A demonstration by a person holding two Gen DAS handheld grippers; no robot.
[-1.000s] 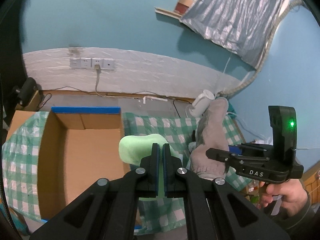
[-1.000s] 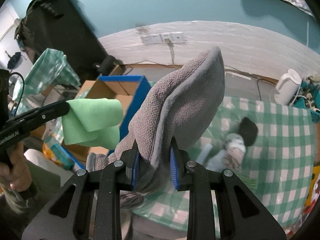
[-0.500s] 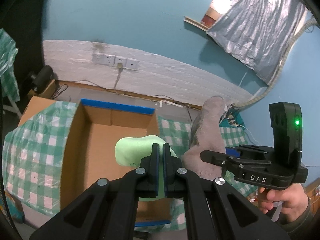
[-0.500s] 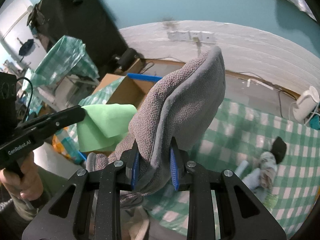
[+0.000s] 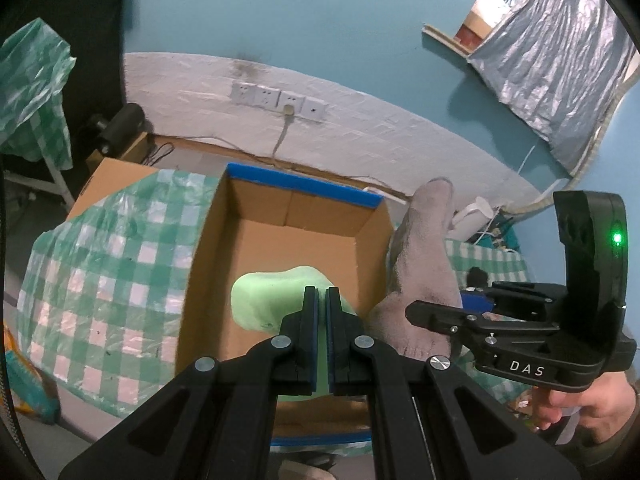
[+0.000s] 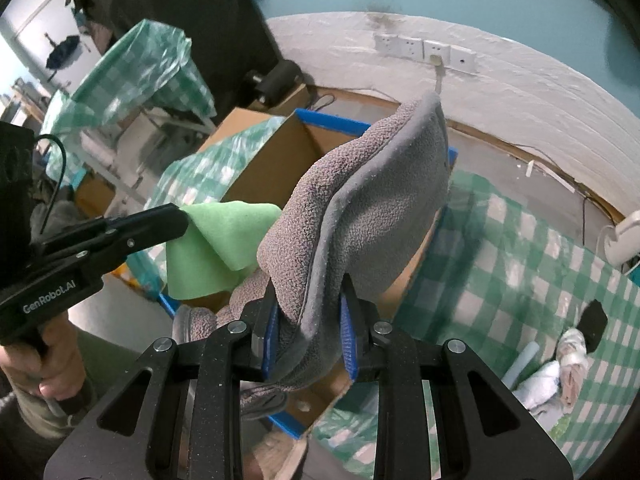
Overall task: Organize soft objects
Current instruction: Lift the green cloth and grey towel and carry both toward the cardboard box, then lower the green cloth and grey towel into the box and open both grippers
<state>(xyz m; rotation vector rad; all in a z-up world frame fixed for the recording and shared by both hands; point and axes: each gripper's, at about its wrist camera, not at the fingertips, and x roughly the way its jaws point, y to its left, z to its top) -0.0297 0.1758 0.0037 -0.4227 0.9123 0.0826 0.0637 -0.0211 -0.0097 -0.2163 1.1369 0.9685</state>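
Note:
My left gripper [image 5: 321, 300] is shut on a light green cloth [image 5: 272, 300], which hangs over the inside of an open cardboard box [image 5: 288, 248] with blue-taped edges. In the right wrist view the same green cloth [image 6: 216, 252] dangles from the left gripper [image 6: 176, 220] at the left. My right gripper [image 6: 308, 320] is shut on a thick grey fleece slipper [image 6: 372, 208], held upright above the box's right wall [image 6: 416, 264]. The left wrist view shows the slipper [image 5: 424, 264] and the right gripper [image 5: 416, 312] just right of the box.
A green-checked plastic cloth [image 5: 112, 264] covers the surface left of the box and the table [image 6: 520, 264] to its right. Several small soft items [image 6: 560, 360] lie at the table's right. A white kettle [image 5: 472, 216] and wall sockets [image 5: 280, 100] are behind.
Both grippers have moved left toward the box with their loads: the green cloth now hangs over the box interior, and the grey slipper has come over the box's right edge.

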